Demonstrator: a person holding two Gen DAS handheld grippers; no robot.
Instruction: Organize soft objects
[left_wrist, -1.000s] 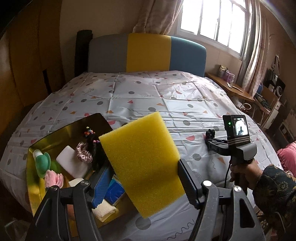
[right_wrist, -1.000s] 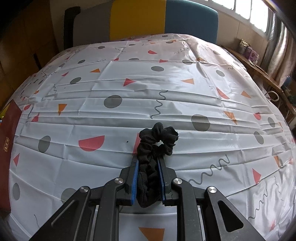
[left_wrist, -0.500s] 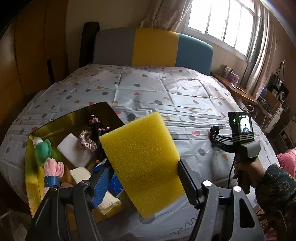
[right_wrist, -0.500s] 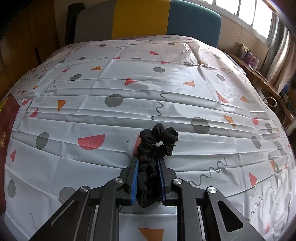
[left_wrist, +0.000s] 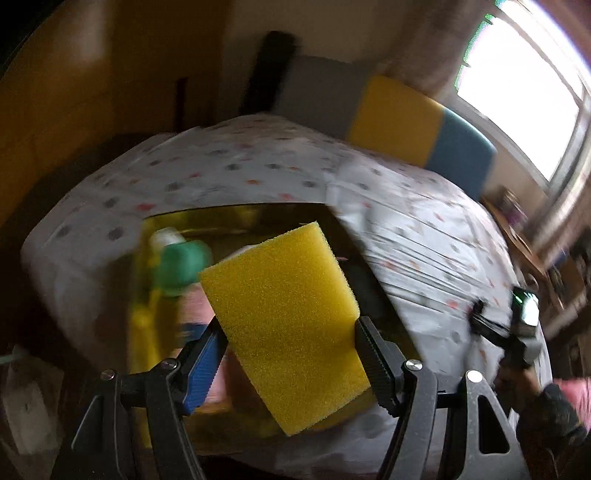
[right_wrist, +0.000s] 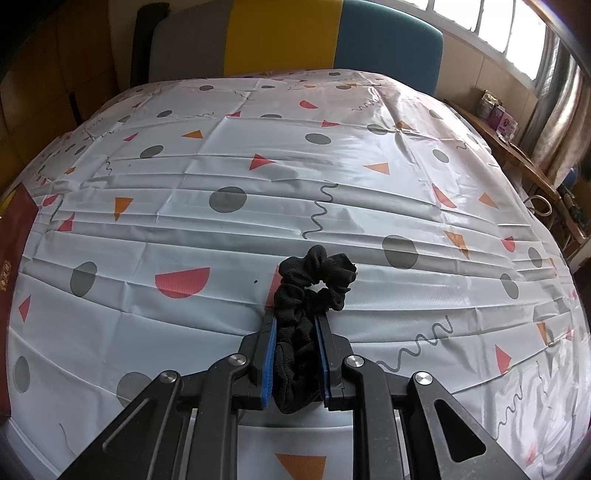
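Clamping the yellow sponge (left_wrist: 286, 321) crosswise, the left gripper (left_wrist: 288, 350) hangs over the gold tray (left_wrist: 236, 218) (blurred); right gripper (right_wrist: 295, 332) pinches a black scrunchie (right_wrist: 314, 280).

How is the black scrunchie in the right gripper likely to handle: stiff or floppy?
Probably floppy: the black scrunchie bunches and folds where the right gripper pinches it. Likely light, since its free loop holds up past the pads. The ruffled fabric seems unlikely to slip.
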